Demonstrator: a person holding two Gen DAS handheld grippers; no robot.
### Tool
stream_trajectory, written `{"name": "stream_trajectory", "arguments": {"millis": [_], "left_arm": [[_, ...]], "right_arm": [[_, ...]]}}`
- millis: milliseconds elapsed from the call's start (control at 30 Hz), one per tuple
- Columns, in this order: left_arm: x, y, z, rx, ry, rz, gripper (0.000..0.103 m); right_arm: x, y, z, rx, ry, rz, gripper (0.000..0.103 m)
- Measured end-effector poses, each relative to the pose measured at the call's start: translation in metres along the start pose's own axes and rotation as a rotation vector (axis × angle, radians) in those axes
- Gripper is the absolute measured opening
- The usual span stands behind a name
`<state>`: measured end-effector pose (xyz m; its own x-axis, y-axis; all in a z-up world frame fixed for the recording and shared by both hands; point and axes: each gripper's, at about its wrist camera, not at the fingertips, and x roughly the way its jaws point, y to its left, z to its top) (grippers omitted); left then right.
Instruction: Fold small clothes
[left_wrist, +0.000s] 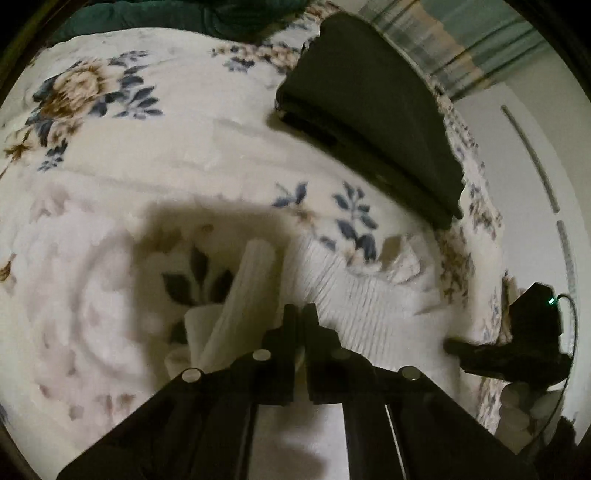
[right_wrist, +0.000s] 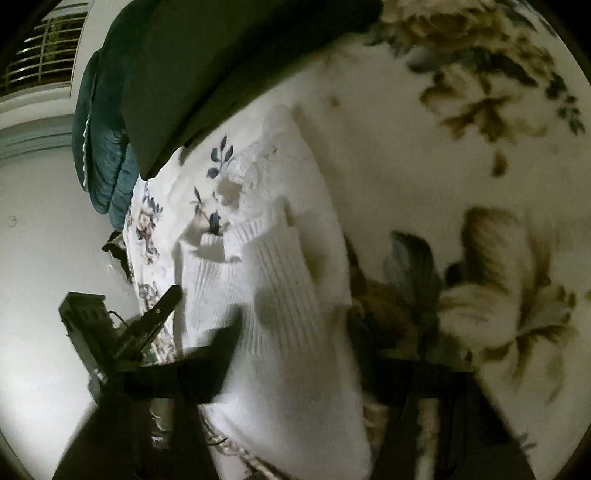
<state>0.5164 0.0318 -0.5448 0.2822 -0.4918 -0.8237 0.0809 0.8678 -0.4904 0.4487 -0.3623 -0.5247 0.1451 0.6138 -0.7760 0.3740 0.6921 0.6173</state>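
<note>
left gripper (left_wrist: 300, 314) — tongs pressed together, seemingly pinching an edge of the knit (left_wrist: 351, 295), though the contact is hidden. right gripper (right_wrist: 295, 354) — tongs spread wide either side of the same white ribbed knit, which lies on the floral blanket (left_wrist: 129, 166). risk: the thin pinch may slip as the fold is lifted, since knit stretches. count: one knit, one dark folded stack (left_wrist: 369, 103) beyond, one teal bundle (right_wrist: 103, 147) farthest.
</note>
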Motion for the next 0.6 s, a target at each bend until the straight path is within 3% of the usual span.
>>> {"name": "stream_trajectory", "arguments": {"millis": [133,233,433,533,600], "left_arm": [[-0.038,0.013,0.007,-0.062,-0.08,-0.032,0.002],[-0.051,0.027,0.022,-0.094,-0.098,-0.038,0.002],[-0.007,0.046,0.047,-0.076,-0.012,0.001,0.002],[0.02,0.058,0.049,-0.104,0.083,-0.027,0.003],[0.015,0.061,0.045,-0.136,0.093,-0.086,0.004]], "right_arm": [[-0.014,0.021,0.002,-0.037,-0.1,-0.049,0.009],[-0.028,0.043,0.007,-0.079,-0.142,-0.064,0.008],[-0.014,0.052,0.047,-0.084,-0.15,-0.146,0.008],[0.008,0.037,0.063,-0.047,-0.099,-0.215,0.008],[0.012,0.032,0.063,-0.028,-0.074,-0.195,0.011]]}}
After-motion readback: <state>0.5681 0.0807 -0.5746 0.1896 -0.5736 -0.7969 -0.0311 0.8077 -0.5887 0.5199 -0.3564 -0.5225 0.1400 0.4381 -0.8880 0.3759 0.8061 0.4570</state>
